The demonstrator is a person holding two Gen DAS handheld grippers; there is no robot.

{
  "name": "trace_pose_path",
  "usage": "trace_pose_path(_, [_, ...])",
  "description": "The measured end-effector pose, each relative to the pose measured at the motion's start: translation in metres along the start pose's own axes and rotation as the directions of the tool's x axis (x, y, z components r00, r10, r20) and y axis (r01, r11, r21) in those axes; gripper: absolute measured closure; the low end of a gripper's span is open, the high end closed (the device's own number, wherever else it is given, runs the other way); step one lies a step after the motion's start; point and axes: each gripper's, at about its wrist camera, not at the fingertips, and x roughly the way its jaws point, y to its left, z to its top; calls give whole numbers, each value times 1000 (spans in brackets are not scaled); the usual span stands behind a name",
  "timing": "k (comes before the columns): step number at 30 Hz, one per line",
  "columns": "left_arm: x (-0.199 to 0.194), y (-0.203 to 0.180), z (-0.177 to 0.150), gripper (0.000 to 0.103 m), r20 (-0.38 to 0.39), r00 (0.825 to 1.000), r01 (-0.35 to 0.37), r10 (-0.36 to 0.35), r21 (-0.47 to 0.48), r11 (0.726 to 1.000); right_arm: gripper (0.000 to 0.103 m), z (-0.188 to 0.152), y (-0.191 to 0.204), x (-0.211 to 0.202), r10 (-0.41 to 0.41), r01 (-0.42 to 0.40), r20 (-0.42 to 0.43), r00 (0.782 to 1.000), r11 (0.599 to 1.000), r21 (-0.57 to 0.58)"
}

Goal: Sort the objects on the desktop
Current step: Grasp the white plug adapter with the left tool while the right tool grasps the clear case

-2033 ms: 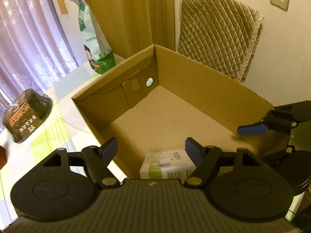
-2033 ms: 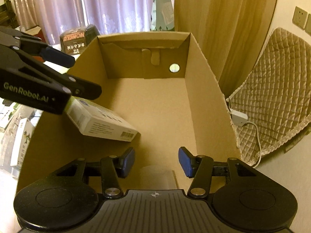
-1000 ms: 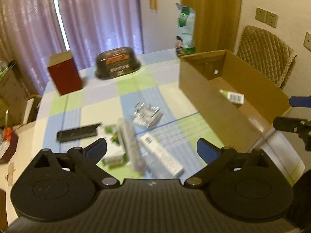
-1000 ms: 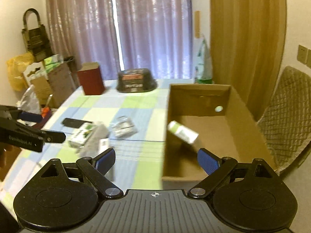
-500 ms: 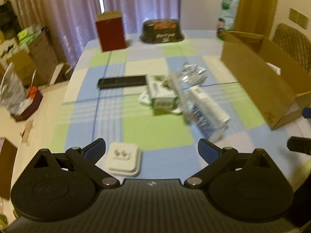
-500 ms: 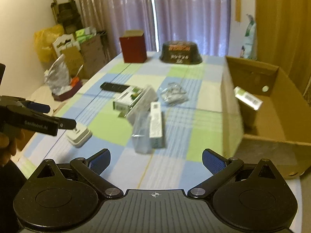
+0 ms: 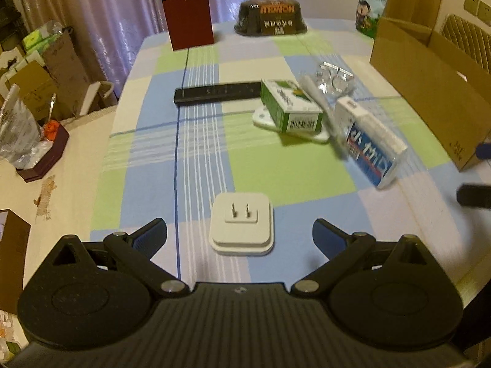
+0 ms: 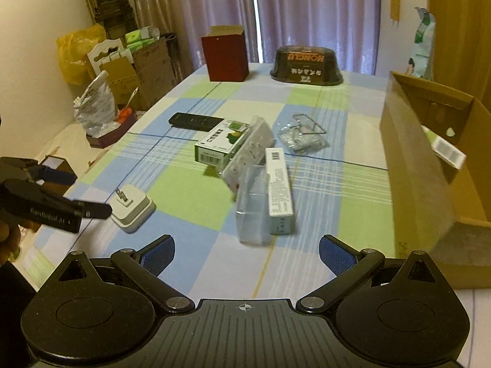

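We see purple curtains behind the table's far edge. Left of the table, cardboard boxes crowd the pale floor.

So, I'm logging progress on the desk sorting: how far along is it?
Early. One small white box lies inside the cardboard box. Both grippers are open and empty; the left gripper is lined up on the white plug adapter. The green box, remote and toothpaste box wait on the table.

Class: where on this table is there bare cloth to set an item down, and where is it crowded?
Free: the near cloth between the white plug and the cardboard box, and the far strip before the red box. Crowded: the middle, around the green carton and remote.
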Motion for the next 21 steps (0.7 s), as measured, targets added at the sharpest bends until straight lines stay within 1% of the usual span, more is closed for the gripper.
trace_pose_path(4, [13, 5, -3, 4, -26, 999, 22, -21, 37, 999, 1, 5, 6, 20, -14, 14, 5, 1000, 1000, -9])
trace_pose_path(6, [18, 8, -4, 4, -31, 999, 32, -31, 35, 999, 1, 7, 8, 31, -21, 21, 7, 1000, 1000, -14])
trace_pose_path(7, [21, 10, -4, 4, -32, 999, 38, -37, 31, 999, 4, 8, 10, 36, -25, 25, 8, 1000, 1000, -16])
trace_pose_path(8, [22, 12, -4, 4, -32, 999, 41, -40, 30, 999, 16, 10, 10, 43, -30, 30, 2, 1000, 999, -22])
trace_pose_path(9, [25, 13, -5, 4, -34, 999, 43, -42, 29, 999, 20, 12, 11, 49, -37, 37, -7, 999, 999, -28])
trace_pose_path(14, [34, 16, -5, 4, -36, 998, 56, -55, 24, 998, 21, 19, 10, 67, -68, 68, -6, 998, 997, -43])
trace_pose_path(15, [35, 17, -4, 4, -35, 998, 60, -59, 24, 998, 22, 20, 9, 70, -71, 70, -7, 997, 997, -42])
trace_pose_path(16, [37, 17, -2, 5, -33, 997, 65, -64, 24, 998, 30, 21, 9, 73, -73, 72, -14, 997, 996, -43])
trace_pose_path(17, [38, 17, -1, 5, -31, 997, 69, -69, 24, 997, 35, 21, 8, 75, -75, 74, -20, 997, 996, -45])
trace_pose_path(19, [42, 16, 0, 9, -34, 997, 76, -75, 31, 997, 35, 21, 8, 79, -84, 83, -21, 996, 996, -42])
trace_pose_path(21, [45, 14, 1, 9, -35, 997, 76, -74, 39, 996, 35, 20, 7, 81, -87, 86, -23, 996, 996, -37])
